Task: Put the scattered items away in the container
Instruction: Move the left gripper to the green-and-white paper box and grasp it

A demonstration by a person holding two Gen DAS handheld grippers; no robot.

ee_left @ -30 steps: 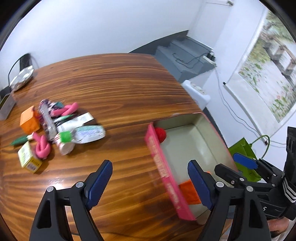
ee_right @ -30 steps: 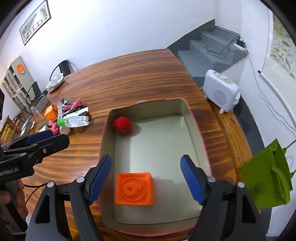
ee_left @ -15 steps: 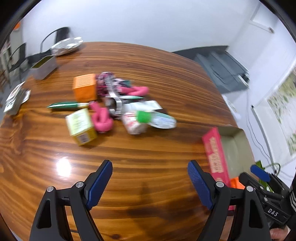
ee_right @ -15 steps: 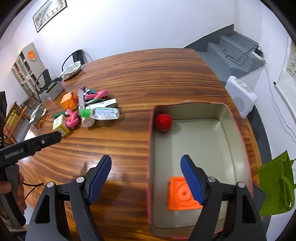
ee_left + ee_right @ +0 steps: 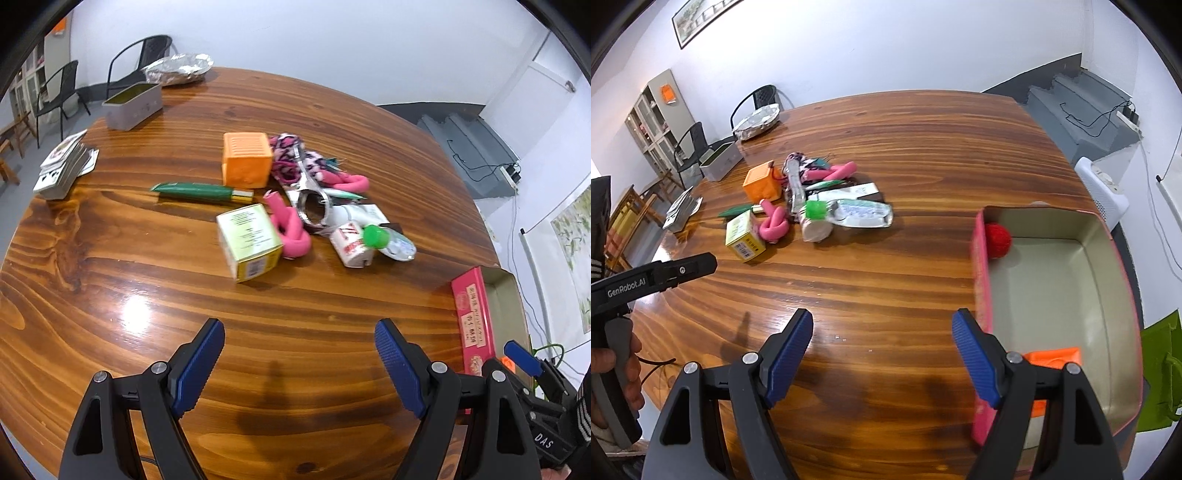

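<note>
A pile of scattered items lies mid-table: an orange box (image 5: 246,158), a green tube (image 5: 195,191), a yellow-green carton (image 5: 249,246), a pink knotted band (image 5: 291,230), a green-capped bottle (image 5: 388,242) and a metal strainer (image 5: 313,206). The pink-walled container (image 5: 982,273) sits at the right and holds a red ball (image 5: 997,240) and an orange block (image 5: 1054,358). My left gripper (image 5: 299,363) is open and empty, short of the pile. My right gripper (image 5: 882,356) is open and empty over bare wood, left of the container.
A stack of cards (image 5: 64,166), a grey tin (image 5: 133,103) and a foil dish (image 5: 177,68) sit at the table's far left. Chairs stand behind it. A white heater (image 5: 1100,192) and a green bag (image 5: 1160,373) are on the floor at the right.
Both grippers have swung left, away from the container and toward the pile. The orange block stays in the container. Both stay open.
</note>
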